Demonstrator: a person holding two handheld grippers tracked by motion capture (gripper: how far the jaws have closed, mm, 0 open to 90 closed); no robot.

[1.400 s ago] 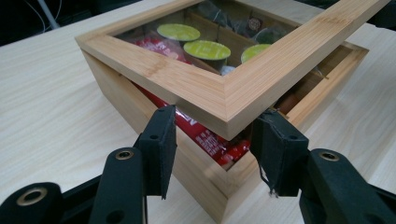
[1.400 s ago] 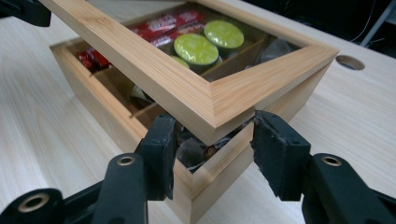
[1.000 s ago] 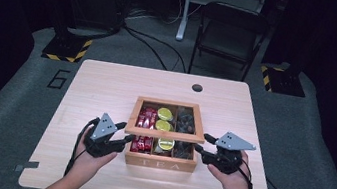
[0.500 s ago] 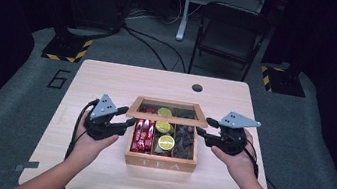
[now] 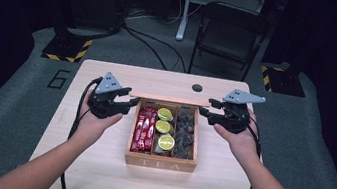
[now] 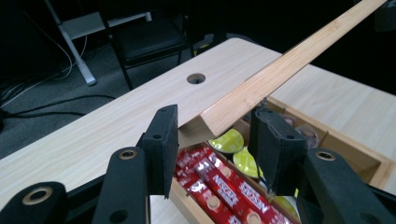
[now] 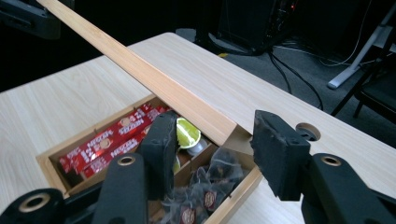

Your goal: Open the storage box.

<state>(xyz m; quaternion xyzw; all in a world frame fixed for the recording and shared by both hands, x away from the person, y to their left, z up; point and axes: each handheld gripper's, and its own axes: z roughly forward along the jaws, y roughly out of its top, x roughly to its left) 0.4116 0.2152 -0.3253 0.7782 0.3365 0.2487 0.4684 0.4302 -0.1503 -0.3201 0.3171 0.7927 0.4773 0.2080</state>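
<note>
Now raised since a second ago, the lid (image 5: 171, 99) stands at centre frame, tea box (image 5: 160, 163) open; left gripper (image 5: 131, 103) and right gripper (image 5: 206, 111) gape at its corners.

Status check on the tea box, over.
Left gripper and right gripper open, one at each end of lid. Lid raised, box open. Nothing in the way.

In the left gripper view, the raised lid (image 6: 280, 70) is running out past the top edge, and the jaws are covering part of the red sachets (image 6: 219, 186). Print on the dark tea bags (image 7: 205, 186) is staying too blurred to read, and whether either pair of jaws is touching the lid is not showing.
</note>
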